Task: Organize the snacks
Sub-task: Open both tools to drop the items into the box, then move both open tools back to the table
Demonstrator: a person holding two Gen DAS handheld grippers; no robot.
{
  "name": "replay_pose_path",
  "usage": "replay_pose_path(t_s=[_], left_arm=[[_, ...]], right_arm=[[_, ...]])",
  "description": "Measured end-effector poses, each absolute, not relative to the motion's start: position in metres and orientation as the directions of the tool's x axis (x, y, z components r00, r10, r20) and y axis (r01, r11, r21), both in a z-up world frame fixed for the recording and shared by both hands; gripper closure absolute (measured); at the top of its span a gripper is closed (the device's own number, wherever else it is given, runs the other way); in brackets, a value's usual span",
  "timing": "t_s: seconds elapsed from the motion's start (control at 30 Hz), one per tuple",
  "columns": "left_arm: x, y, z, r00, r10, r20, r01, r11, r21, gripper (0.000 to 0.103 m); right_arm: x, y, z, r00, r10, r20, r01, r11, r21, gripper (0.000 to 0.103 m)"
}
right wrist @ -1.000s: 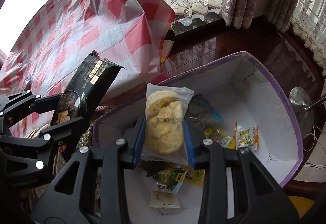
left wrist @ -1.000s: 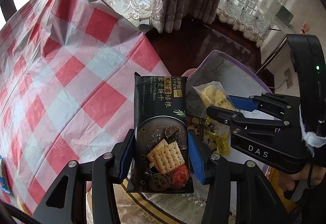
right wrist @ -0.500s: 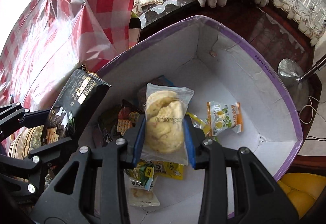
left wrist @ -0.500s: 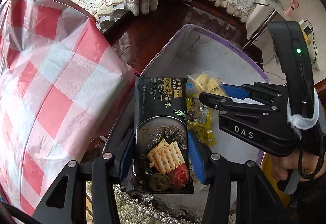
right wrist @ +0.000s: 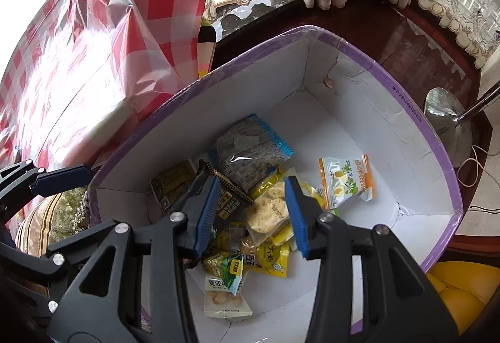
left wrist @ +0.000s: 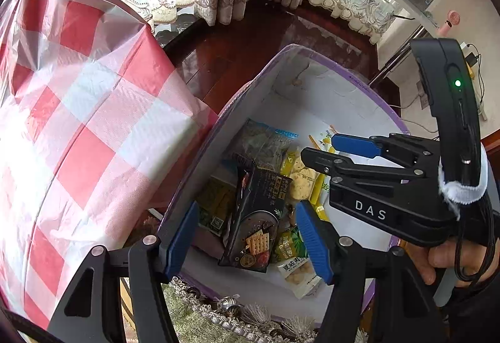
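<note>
Snacks (right wrist: 250,218) lay piled in the box (right wrist: 406,111): cracker pack (left wrist: 253,218) and cookie packet (right wrist: 268,215) released, both left tongs (left wrist: 247,236) and right tongs (right wrist: 251,211) having just opened above them.

Below the black left tongs (left wrist: 247,235) with blue pads (left wrist: 181,236) lies a black cracker packet (left wrist: 254,218) printed with pale crackers. Between the right tongs (right wrist: 251,215) shows a clear-wrapped yellowish biscuit (right wrist: 265,215). The box (right wrist: 406,111) around them is white inside with a purple rim. Left of both, the plastic cloth (left wrist: 78,111) is red-and-white checked.
</note>
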State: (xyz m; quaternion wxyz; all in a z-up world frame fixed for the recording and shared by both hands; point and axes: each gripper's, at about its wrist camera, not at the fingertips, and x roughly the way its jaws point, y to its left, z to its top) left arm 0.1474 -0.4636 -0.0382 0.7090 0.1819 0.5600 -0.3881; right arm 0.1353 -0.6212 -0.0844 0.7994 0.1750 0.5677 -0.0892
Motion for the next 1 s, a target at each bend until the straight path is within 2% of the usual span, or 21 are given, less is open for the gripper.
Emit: replay_pose_path(t_s=[0.47,1.0], left_arm=[[0.151,-0.444,-0.017,0.178,-0.372,-0.911,0.727,0.673,-0.133,0.038],[0.146,-0.430,-0.007,0.209,-0.382,-0.900,0.724,0.679,-0.121,0.038]], right_arm=[[0.143,-0.603,-0.062,0.363,0.038,-0.931,0.313,0.936,0.160,0.053],[0.149,-0.588,-0.045,0.383,0.040,-0.923,0.284,0.946,0.159,0.051]])
